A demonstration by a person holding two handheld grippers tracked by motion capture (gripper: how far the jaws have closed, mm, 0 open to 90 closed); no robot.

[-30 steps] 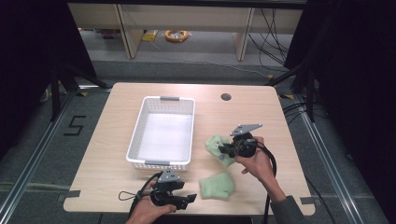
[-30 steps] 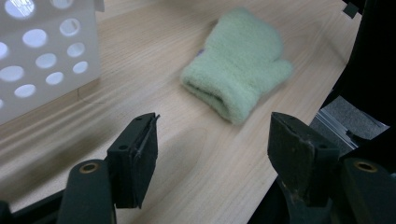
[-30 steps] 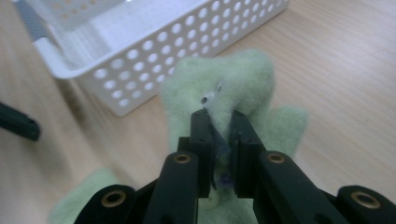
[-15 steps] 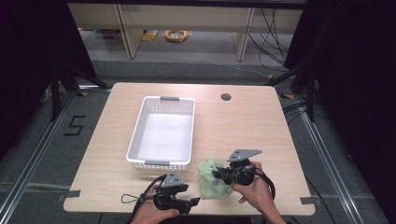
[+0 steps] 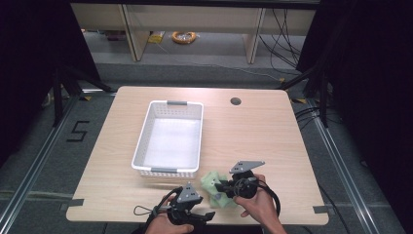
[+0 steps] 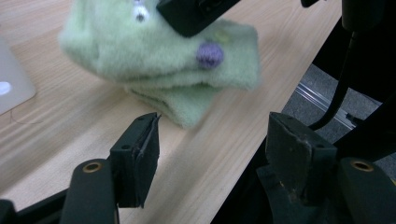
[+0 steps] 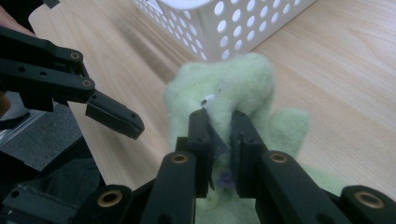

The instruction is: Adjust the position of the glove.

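Observation:
My right gripper (image 5: pixel 220 185) is shut on a fluffy pale green sock (image 5: pixel 209 179) with a purple dot and holds it just over the table near the front edge. In the right gripper view the pads (image 7: pixel 201 126) pinch a bunched fold of the sock (image 7: pixel 238 79). A second green piece (image 5: pixel 223 201) lies under it on the table. My left gripper (image 5: pixel 207 216) stands open at the front edge. Its jaws point at the sock (image 6: pixel 154 56) from a short way off, with nothing between them (image 6: pixel 212 144).
A white perforated basket (image 5: pixel 168 171) stands empty on the wooden table (image 5: pixel 272 141), just behind and left of the socks; its wall (image 7: pixel 233 28) is close to the held sock. A round cable hole (image 5: pixel 235 101) sits at the back. The table's front edge runs right beside both grippers.
My right gripper has carried the green sock from mid-table toward the front edge and lowered it over the second green piece. My left gripper has shifted slightly right.

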